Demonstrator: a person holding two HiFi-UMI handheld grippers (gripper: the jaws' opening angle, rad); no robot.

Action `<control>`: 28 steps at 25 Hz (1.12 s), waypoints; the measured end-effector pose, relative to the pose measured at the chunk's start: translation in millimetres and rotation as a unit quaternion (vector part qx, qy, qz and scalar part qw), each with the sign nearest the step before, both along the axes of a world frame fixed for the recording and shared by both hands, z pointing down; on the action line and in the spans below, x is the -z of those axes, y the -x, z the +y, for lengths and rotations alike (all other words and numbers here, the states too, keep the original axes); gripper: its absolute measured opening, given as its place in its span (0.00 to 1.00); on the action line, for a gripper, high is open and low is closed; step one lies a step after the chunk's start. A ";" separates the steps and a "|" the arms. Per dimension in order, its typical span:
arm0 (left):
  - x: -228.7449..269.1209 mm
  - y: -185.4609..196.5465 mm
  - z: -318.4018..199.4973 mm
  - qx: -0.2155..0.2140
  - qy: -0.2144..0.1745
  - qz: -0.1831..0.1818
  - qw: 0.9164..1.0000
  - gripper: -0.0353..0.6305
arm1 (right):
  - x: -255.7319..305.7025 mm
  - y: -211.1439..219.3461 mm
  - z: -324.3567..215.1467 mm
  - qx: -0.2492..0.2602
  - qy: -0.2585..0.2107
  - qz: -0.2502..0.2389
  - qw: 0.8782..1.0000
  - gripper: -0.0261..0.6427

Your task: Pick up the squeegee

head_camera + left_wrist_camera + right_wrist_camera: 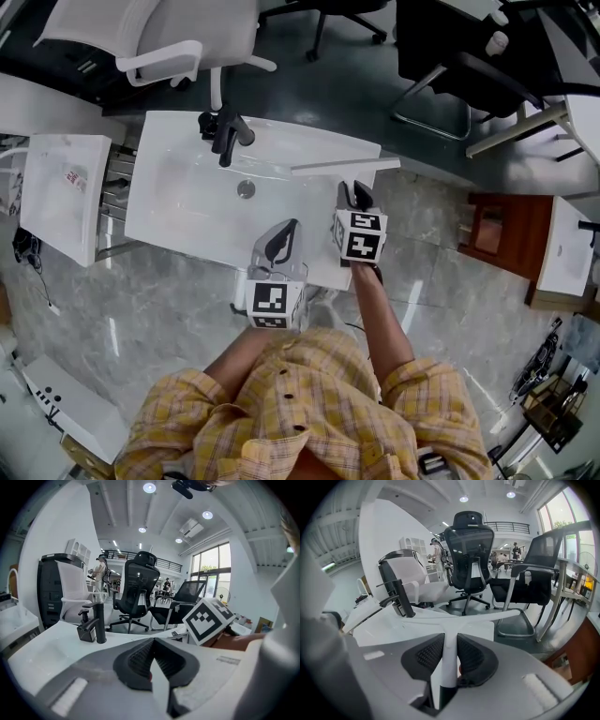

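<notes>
The squeegee is white and T-shaped, and its long blade hangs above the right part of the white sink basin. My right gripper is shut on its handle. In the right gripper view the squeegee handle runs up between the black pads to the crossbar. My left gripper hovers over the basin's near edge, to the left of the right one. Its black pads meet at the tips with nothing between them. My left gripper points toward the faucet.
A black faucet stands at the basin's far edge, with a round drain below it. A white cabinet sits to the left. White and black office chairs stand beyond it. A brown wooden stand is at the right on the grey marble floor.
</notes>
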State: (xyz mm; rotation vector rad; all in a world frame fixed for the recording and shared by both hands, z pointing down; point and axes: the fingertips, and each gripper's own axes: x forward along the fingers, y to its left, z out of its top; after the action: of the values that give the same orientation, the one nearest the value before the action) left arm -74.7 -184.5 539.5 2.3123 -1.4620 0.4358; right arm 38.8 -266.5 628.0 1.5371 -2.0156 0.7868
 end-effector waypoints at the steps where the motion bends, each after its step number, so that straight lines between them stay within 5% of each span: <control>1: 1.4 0.1 2.6 -0.001 -0.002 -0.002 1.000 0.05 | 3.9 0.3 2.1 0.001 -0.003 -0.002 1.000 0.16; 28: 71.2 -0.1 57.7 0.008 -0.073 0.003 0.997 0.05 | 108.7 -5.4 74.1 -0.002 -0.099 -0.043 0.994 0.16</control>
State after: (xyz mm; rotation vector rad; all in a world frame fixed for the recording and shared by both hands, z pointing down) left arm -74.6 -126.7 468.3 2.4091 -1.5555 0.3271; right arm 44.2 -192.4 519.3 1.6411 -2.2107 0.6835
